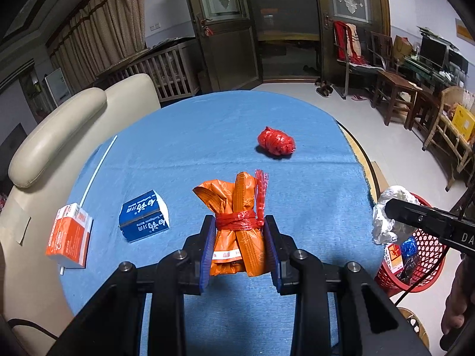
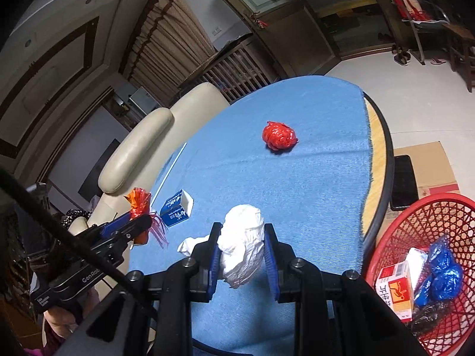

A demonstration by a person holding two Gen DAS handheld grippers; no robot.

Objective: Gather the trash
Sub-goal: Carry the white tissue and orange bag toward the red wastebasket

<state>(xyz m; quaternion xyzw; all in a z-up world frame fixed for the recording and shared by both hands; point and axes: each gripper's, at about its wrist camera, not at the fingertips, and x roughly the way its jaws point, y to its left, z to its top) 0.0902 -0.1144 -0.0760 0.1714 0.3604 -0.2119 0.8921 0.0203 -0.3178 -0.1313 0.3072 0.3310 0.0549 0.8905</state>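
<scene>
Left wrist view: a round table point(image 1: 360, 154) covered with a blue cloth point(image 1: 207, 136) fills the centre of the frame, with a cream sofa point(image 1: 59, 136) against its left side. A red mesh basket point(image 1: 427, 264) stands on the floor beside the table's right edge; it contains a blue bag point(image 2: 442, 273), a printed carton point(image 2: 396, 289) and something dark that cannot be identified.

On the cloth, from left to right: an orange and white box point(image 1: 69, 237) at the left edge, a thin white stick point(image 1: 98, 166) passing under it, a dark blue box point(image 1: 144, 216) just beside it, and a red plastic ball point(image 1: 276, 141) lying well apart, farther back.

Left gripper point(image 1: 240, 249): jaws nearly closed, blue pads pressing both sides of an orange plastic bundle point(image 1: 237, 207) tied with a red strip. The bundle is held upright above the cloth.

Right gripper point(image 2: 242, 255): jaws closed on a crumpled white paper wad point(image 2: 243, 246), pads against both sides. The wad is held above the cloth, near the table's right edge and the basket
</scene>
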